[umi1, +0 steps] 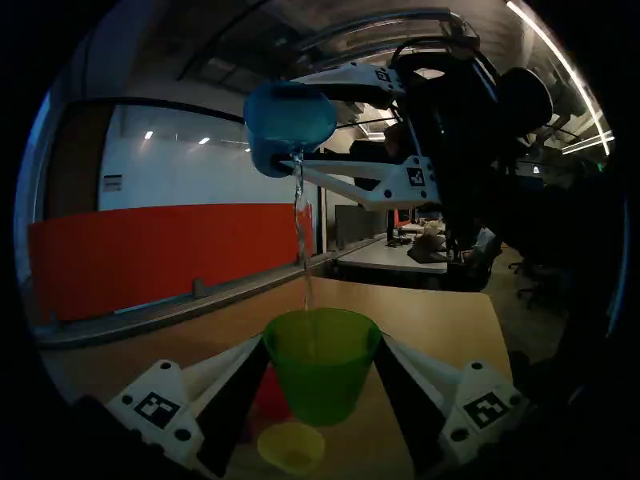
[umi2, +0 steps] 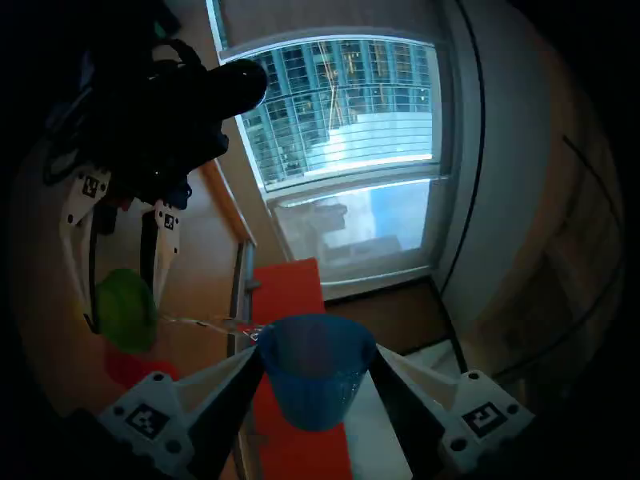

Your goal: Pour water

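In the left gripper view my left gripper [umi1: 322, 360] is shut on a green cup [umi1: 322, 364], held upright above the wooden table [umi1: 432, 312]. Above it the right gripper [umi1: 352, 128] holds a blue cup [umi1: 288, 124] tipped over, and a thin stream of water [umi1: 302, 240] falls from its rim into the green cup. In the right gripper view my right gripper [umi2: 316, 372] is shut on the blue cup [umi2: 314, 368]. The water stream [umi2: 204, 323] runs from its rim to the green cup [umi2: 126, 310], held by the left gripper [umi2: 120, 264].
A yellow cup [umi1: 292, 446] and a red cup [umi1: 270, 394] sit on the table below the green cup. An orange partition [umi1: 160, 252] runs along the table's far edge. A large window [umi2: 352, 144] faces the right gripper view.
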The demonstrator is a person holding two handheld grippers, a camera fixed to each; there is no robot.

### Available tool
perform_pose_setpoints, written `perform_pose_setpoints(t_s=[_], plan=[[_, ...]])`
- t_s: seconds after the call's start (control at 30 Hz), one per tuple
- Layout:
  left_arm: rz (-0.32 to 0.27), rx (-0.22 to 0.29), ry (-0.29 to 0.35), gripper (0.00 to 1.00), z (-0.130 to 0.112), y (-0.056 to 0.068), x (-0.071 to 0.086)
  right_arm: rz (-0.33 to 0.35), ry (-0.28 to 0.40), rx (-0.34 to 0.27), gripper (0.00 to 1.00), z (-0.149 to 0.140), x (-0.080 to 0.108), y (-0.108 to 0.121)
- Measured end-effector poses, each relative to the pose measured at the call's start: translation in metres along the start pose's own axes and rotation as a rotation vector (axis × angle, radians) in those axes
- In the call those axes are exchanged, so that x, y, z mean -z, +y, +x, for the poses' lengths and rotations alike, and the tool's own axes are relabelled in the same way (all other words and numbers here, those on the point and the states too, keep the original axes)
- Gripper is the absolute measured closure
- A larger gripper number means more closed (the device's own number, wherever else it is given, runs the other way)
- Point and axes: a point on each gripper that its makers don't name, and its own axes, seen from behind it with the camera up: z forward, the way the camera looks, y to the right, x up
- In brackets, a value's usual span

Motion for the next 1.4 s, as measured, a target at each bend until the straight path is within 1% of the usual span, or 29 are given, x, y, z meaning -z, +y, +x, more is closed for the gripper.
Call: perform_pose_setpoints(t_s=[0.2,0.63,1.07,1.4], plan=[[0.004,-0.001,-0.004,0.13,-0.002,-0.003,0.0,-0.006,-0.003,0.024,0.09,-0.001,-0.001,0.004],[0.004,0.002,-0.007,0.13,-0.004,-0.004,-0.001,-0.027,-0.003,0.07,0.09,0.002,-0.004,0.01],[0.005,0.004,-0.006,0.13,-0.003,-0.003,-0.002,-0.042,0.003,0.139,0.09,0.008,-0.003,0.015],[0.011,0.008,-0.003,0.13,-0.004,-0.006,-0.002,-0.052,0.004,0.201,0.09,0.012,-0.002,0.019]])
